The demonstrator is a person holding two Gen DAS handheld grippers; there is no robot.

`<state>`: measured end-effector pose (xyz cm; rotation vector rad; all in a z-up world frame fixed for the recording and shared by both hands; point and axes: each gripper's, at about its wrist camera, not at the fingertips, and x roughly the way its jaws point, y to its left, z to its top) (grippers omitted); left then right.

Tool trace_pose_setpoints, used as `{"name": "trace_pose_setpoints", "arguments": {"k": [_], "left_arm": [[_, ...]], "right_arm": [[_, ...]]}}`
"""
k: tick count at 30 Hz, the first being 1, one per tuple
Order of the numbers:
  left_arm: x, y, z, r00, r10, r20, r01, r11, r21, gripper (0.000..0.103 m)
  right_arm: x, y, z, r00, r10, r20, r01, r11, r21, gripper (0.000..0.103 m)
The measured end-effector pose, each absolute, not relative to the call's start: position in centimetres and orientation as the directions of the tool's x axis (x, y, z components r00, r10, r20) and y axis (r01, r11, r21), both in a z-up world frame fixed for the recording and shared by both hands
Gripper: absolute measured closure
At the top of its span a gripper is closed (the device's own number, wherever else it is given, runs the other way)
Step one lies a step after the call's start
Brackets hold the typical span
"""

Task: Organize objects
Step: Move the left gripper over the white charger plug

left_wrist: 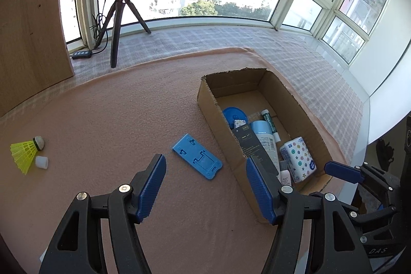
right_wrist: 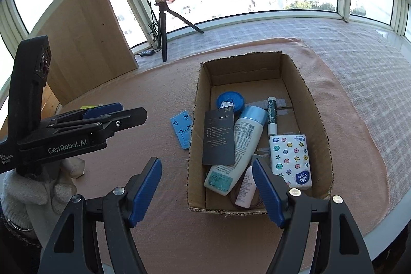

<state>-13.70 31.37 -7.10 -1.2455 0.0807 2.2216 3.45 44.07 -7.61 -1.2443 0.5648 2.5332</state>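
1. The left claw [left_wrist: 205, 171] has its blue pads apart with nothing between them; it hangs tilted down over the pink cloth [left_wrist: 102, 114] on the desk, just short of the blue plastic stand [left_wrist: 196, 156].
2. The right claw [right_wrist: 206, 176] is likewise spread and empty; it looks down on the near end of the cardboard box [right_wrist: 318, 120].
3. The box already holds a lotion bottle [right_wrist: 244, 140], a black card [right_wrist: 218, 135], a tissue pack [right_wrist: 290, 158], a round blue lid [right_wrist: 229, 100], a slim green tube [right_wrist: 271, 112] and a small pink bottle [right_wrist: 246, 189].
4. Still loose on the cloth, by my reading of the task: the stand, lying flat just beside the box's left wall; and, well apart at the far left, a yellow shuttlecock [left_wrist: 24, 149] with a small white cap [left_wrist: 41, 162] just beside it.
5. The stand looks light, stiff and thin; being flat on soft cloth, it probably wants a pinch across its narrow width at the long edges, pads pressed slightly into the cloth; smooth plastic may slip, so a hold near the middle seems safest.
6. The shuttlecock is very light and its skirt likely flexes; the firm cork head seems the better spot.
7. The cap is tiny and may roll or tip; a gentle pinch across its sides should do.
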Motion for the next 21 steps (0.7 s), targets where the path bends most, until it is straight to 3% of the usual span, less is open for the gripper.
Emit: {"name": "trace_pose_setpoints", "arguments": {"k": [16, 21], "left_arm": [[-10.6, 12.5, -8.5, -0.454, 0.336, -0.825, -0.333, -0.923, -0.192, 0.035], [-9.9, 6.9, -9.9, -0.445, 0.305, -0.842, -0.301, -0.937, -0.18, 0.049]], "right_arm": [[-0.8, 36.4, -8.3, -0.582, -0.054, -0.811, -0.302, -0.912, 0.278, 0.034], [-1.9, 33.7, -8.9, -0.57, -0.086, -0.817, -0.279, -0.915, 0.291, 0.034]]}}
